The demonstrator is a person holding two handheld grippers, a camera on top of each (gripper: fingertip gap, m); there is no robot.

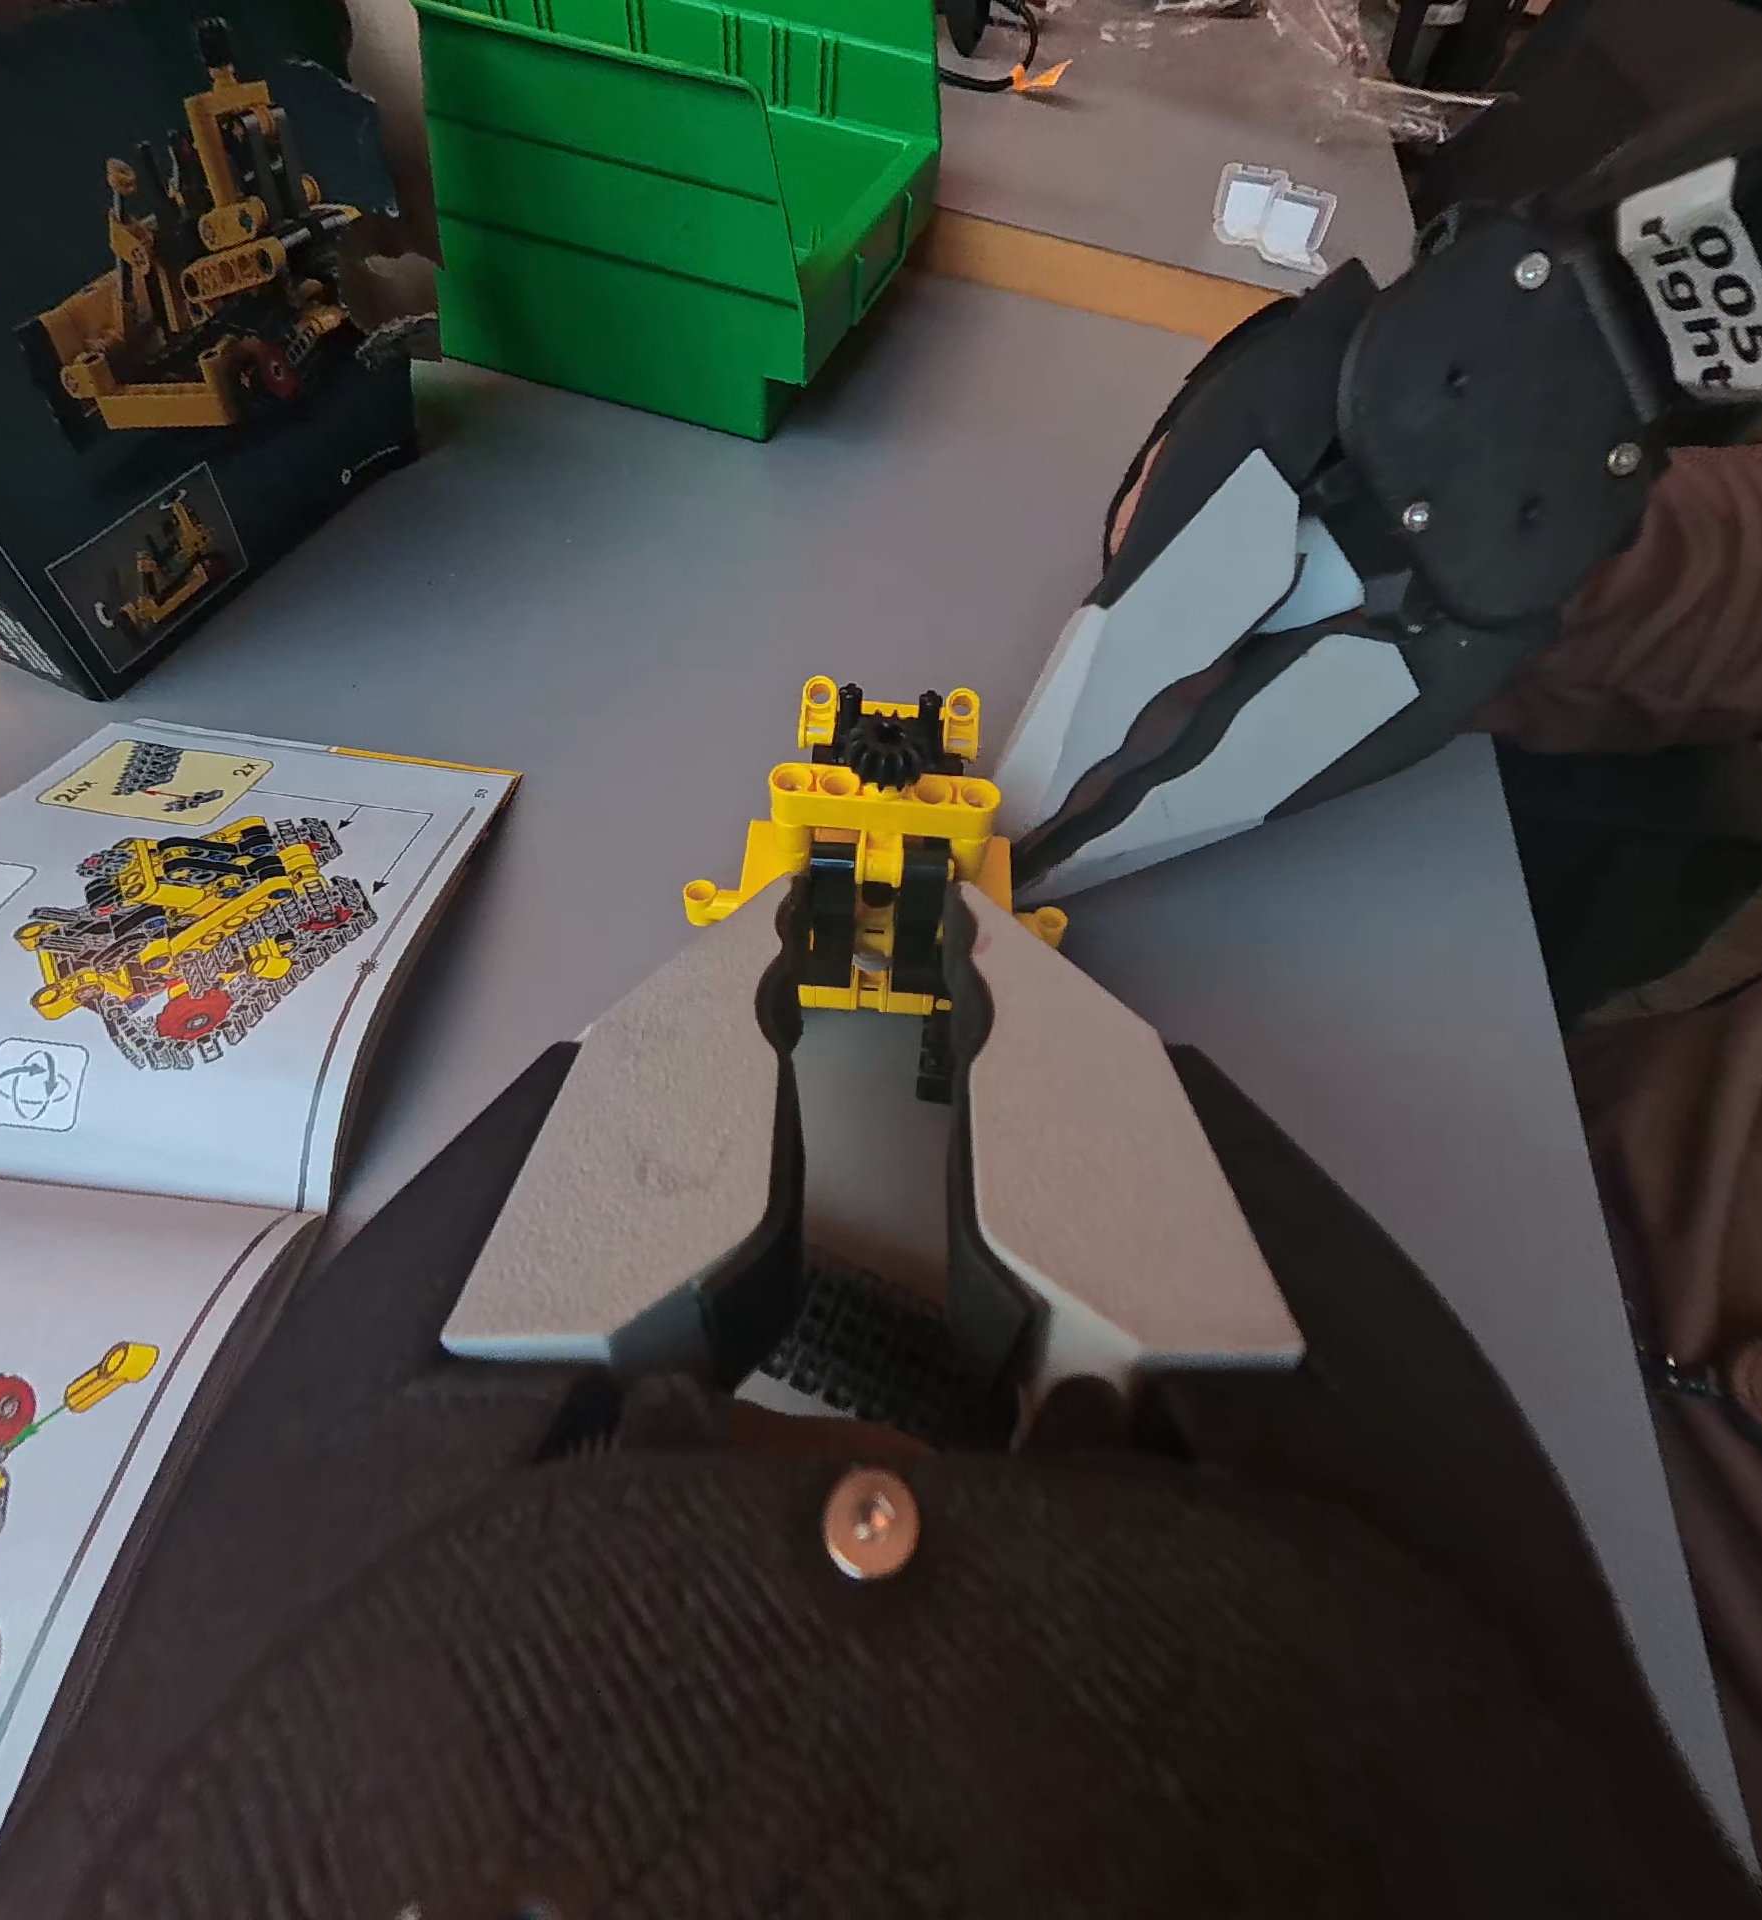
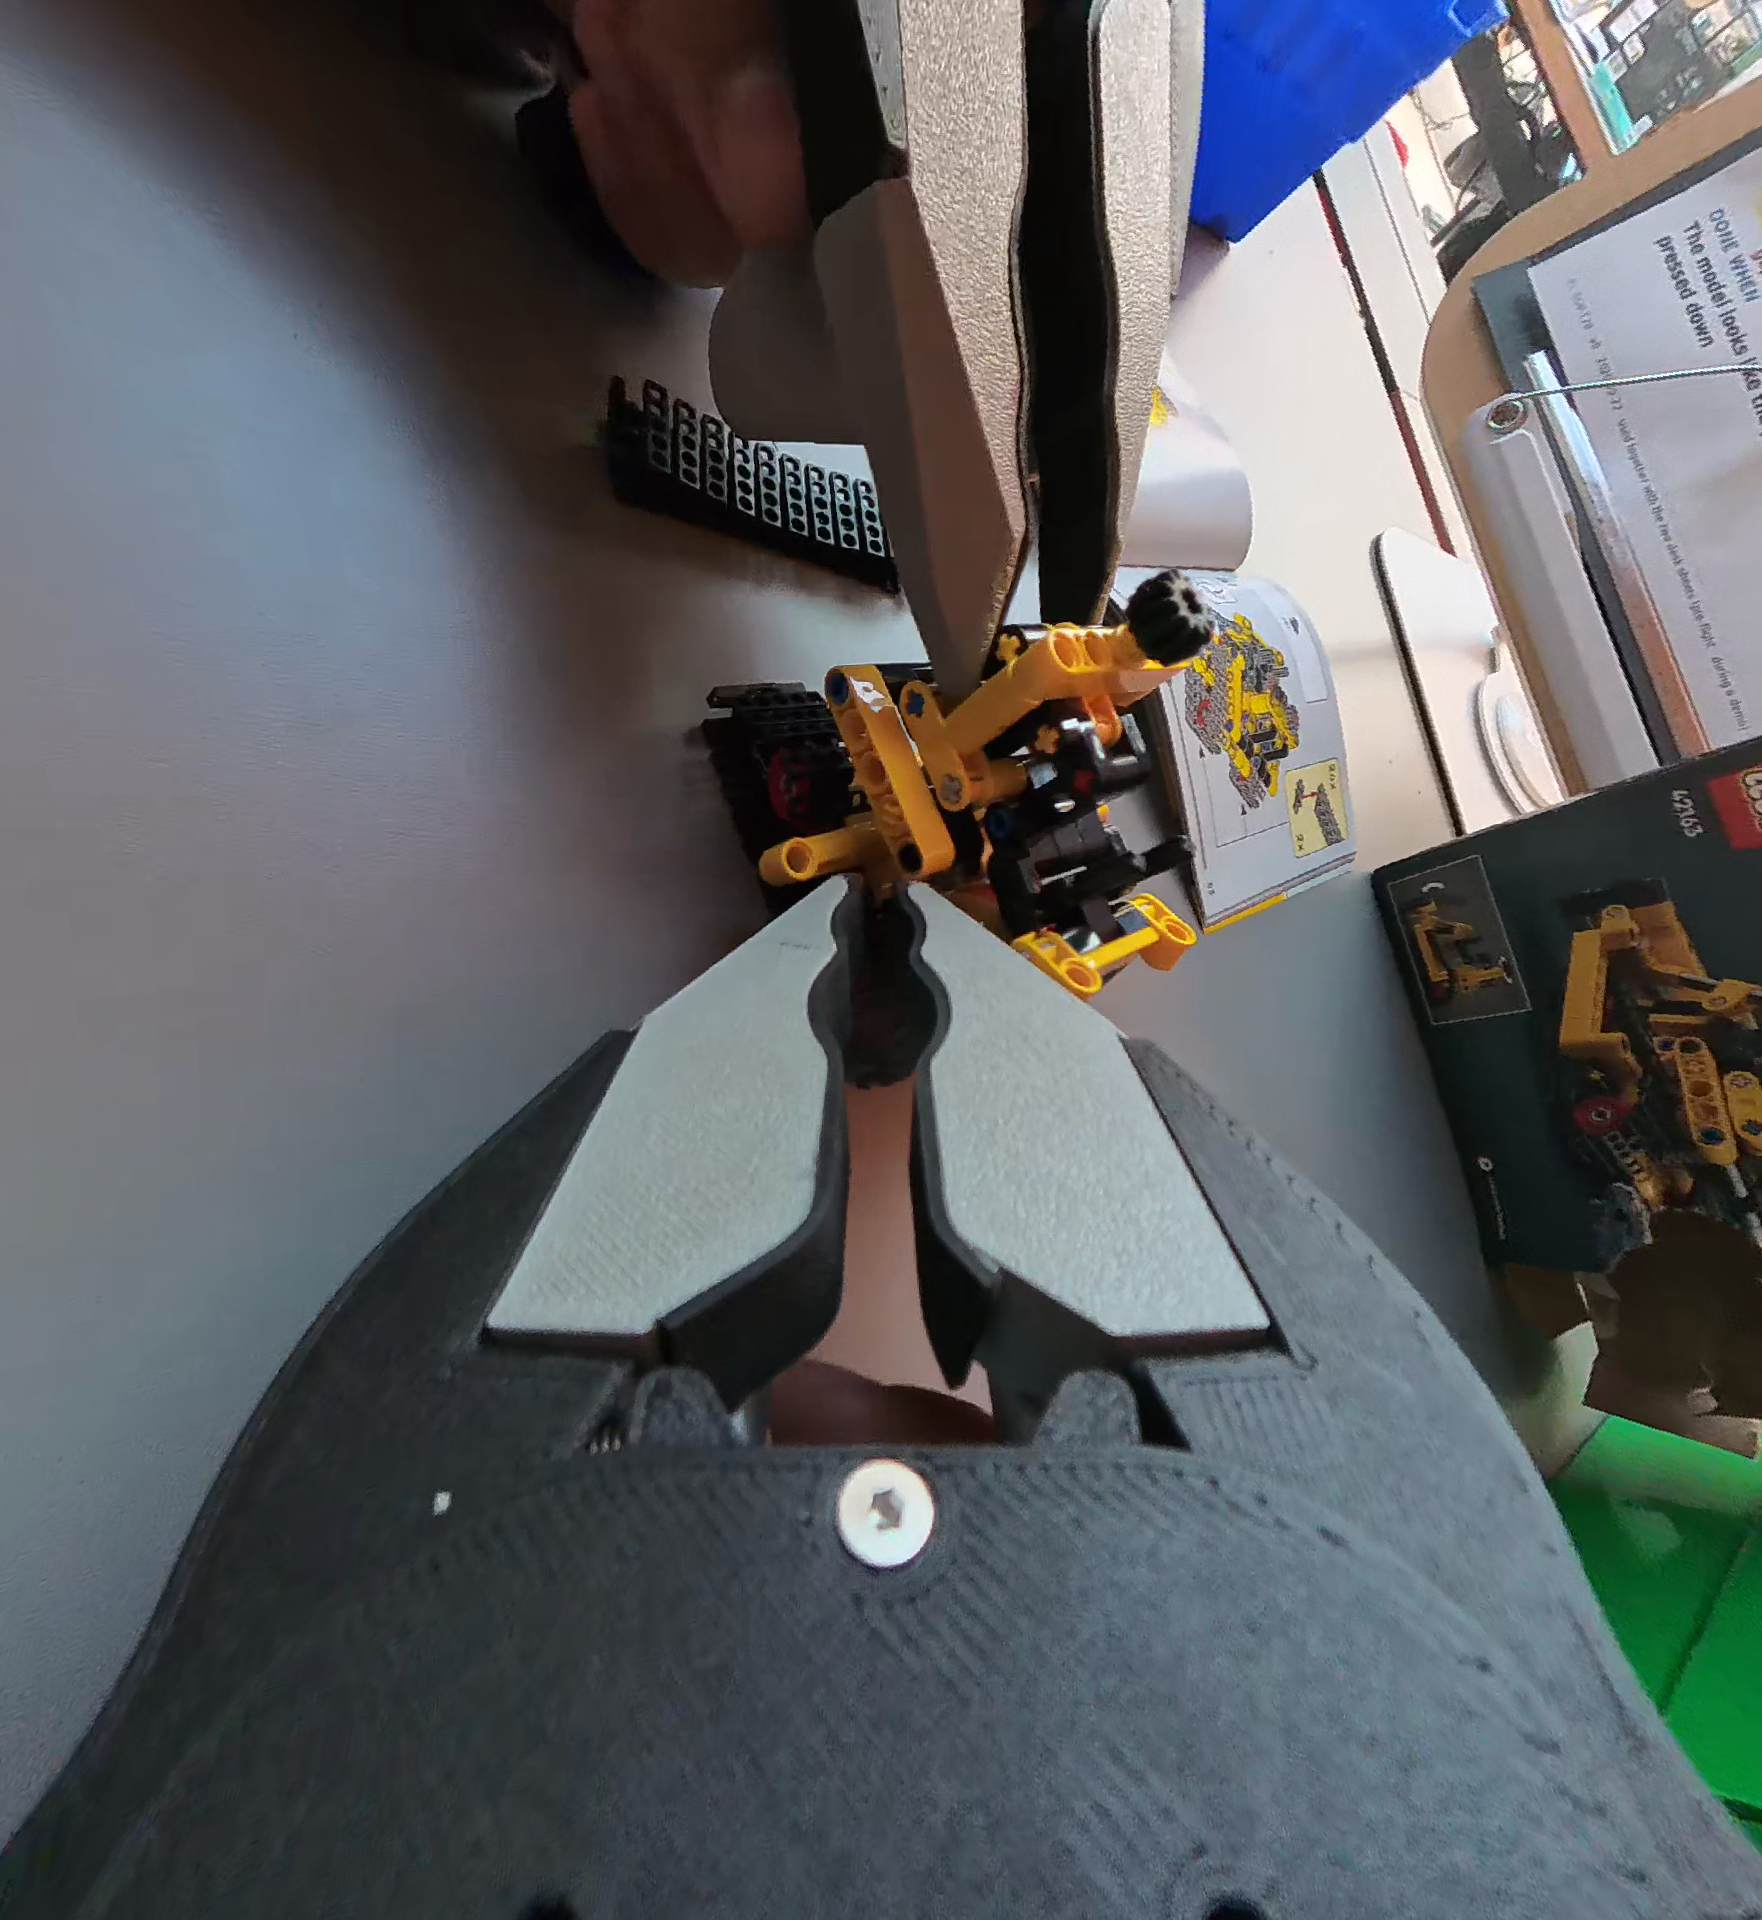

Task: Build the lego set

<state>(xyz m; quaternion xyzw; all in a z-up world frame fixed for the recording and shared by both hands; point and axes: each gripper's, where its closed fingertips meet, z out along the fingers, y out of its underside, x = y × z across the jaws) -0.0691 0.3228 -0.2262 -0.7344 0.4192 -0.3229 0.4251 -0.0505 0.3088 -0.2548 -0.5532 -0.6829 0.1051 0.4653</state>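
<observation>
Gripping the half-built yellow and black plastic brick bulldozer (image 1: 882, 862) from behind, the left gripper (image 1: 875, 940) has its two grey-padded fingers pressed against the sides of the model's rear block, so the model sits squarely in its pinch on the grey tabletop (image 1: 565, 582). The model's long axis runs straight away from this gripper: the black bevel gear (image 1: 872, 746) and the yellow beam with round holes (image 1: 882, 795) lie at the far end, beyond the fingertips.

From the model's right flank the right gripper (image 1: 1022, 873) comes in crosswise, its tips touching or just beside the side of the yellow frame. In its own view the fingertips (image 2: 882, 894) are nearly together and something small and dark sits in the gap between them; I judge it a black piece being brought to the model, but I cannot tell for certain what it is. Its line of approach is at a right angle to the model's length, so the coming push would go sideways into the frame while the left gripper braces it.

A strip of black linked tread pieces (image 2: 752, 488) lies on the table near the left gripper, not yet fitted. Well apart to the left are the open white instruction booklet (image 1: 202, 935), the dark cardboard set box (image 1: 160, 343) and a green plastic bin (image 1: 669, 208).
</observation>
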